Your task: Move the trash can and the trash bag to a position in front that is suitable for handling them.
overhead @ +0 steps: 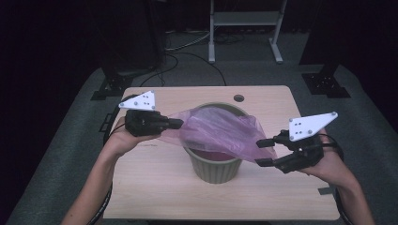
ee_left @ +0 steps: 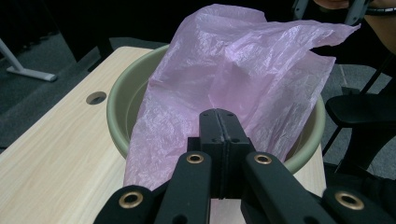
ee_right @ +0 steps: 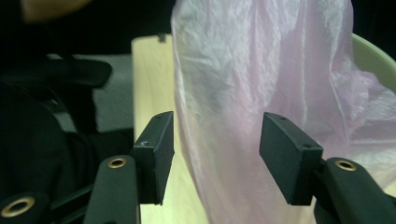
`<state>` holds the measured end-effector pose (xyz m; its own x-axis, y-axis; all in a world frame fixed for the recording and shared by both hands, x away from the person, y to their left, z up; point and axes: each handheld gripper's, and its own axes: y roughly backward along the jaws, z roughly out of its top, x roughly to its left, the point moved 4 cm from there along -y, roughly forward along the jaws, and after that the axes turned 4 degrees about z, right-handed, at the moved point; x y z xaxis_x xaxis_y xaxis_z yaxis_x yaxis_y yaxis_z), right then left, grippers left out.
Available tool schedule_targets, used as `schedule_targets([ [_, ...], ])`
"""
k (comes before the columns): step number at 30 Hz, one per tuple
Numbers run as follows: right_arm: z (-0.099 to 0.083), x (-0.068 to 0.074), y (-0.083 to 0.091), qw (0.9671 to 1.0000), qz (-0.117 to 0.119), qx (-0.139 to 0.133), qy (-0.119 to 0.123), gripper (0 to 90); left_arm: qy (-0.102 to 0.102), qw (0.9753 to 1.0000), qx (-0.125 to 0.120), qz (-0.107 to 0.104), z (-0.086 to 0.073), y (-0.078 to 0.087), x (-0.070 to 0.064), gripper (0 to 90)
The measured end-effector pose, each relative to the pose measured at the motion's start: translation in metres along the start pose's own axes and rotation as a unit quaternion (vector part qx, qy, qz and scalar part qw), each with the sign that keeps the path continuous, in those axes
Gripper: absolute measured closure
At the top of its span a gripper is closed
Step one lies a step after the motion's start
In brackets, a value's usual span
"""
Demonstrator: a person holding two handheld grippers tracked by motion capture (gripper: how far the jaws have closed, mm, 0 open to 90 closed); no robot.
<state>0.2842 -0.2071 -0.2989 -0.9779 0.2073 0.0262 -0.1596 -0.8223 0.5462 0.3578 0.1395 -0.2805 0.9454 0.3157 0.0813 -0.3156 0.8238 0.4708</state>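
We see a thin pink plastic bag (overhead: 218,131) draped over and partly inside a grey-green bin (overhead: 217,166) that stands near the middle of the light wooden bench (overhead: 155,187). The left gripper (overhead: 176,123) has its fingers (ee_left: 219,140) pressed together on the bag's left edge, holding it up beside the bin's rim. At the other side, the right gripper (overhead: 264,152) has its fingers (ee_right: 289,156) spread wide apart, with a hanging fold of the bag between them.
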Motion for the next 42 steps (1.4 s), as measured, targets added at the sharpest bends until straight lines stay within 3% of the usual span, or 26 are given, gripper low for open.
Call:
schedule_targets([
  [2, -0.001, 0.000, -0.002, 0.9999, -0.011, 0.008, 0.009, 47.3, 0.003, 1.0000, -0.002, 0.000, 0.000, 0.001, 0.001, 90.0],
  [4, -0.001, -0.002, -0.004, 0.9991, -0.036, 0.021, 0.010, 56.5, 0.004, 1.0000, -0.003, 0.001, 0.000, 0.001, 0.001, 90.0],
  [9, -0.002, -0.013, -0.006, 0.9974, -0.055, 0.034, -0.031, 80.4, 0.006, 1.0000, -0.002, 0.001, -0.002, 0.001, 0.002, 90.0],
  [13, -0.003, -0.020, -0.009, 0.9964, -0.061, 0.039, -0.044, 90.0, 0.008, 1.0000, -0.004, 0.002, -0.004, 0.001, 0.004, 90.0],
  [17, -0.002, -0.023, -0.010, 0.9959, -0.068, 0.037, -0.048, 90.0, 0.011, 0.9999, -0.003, 0.006, -0.006, 0.001, 0.007, 90.0],
  [26, 0.008, -0.044, 0.000, 0.9942, -0.075, -0.006, -0.077, 90.0, 0.020, 0.9995, -0.004, 0.023, -0.005, 0.004, 0.019, 90.0],
  [34, 0.011, -0.075, -0.001, 0.9875, -0.100, -0.019, -0.120, 90.0, 0.031, 0.9987, 0.002, 0.041, -0.004, -0.008, 0.038, 90.0],
  [42, 0.007, -0.106, -0.009, 0.9775, -0.120, -0.028, -0.172, 90.0, 0.048, 0.9967, 0.014, 0.065, -0.006, -0.024, 0.062, 90.0],
])
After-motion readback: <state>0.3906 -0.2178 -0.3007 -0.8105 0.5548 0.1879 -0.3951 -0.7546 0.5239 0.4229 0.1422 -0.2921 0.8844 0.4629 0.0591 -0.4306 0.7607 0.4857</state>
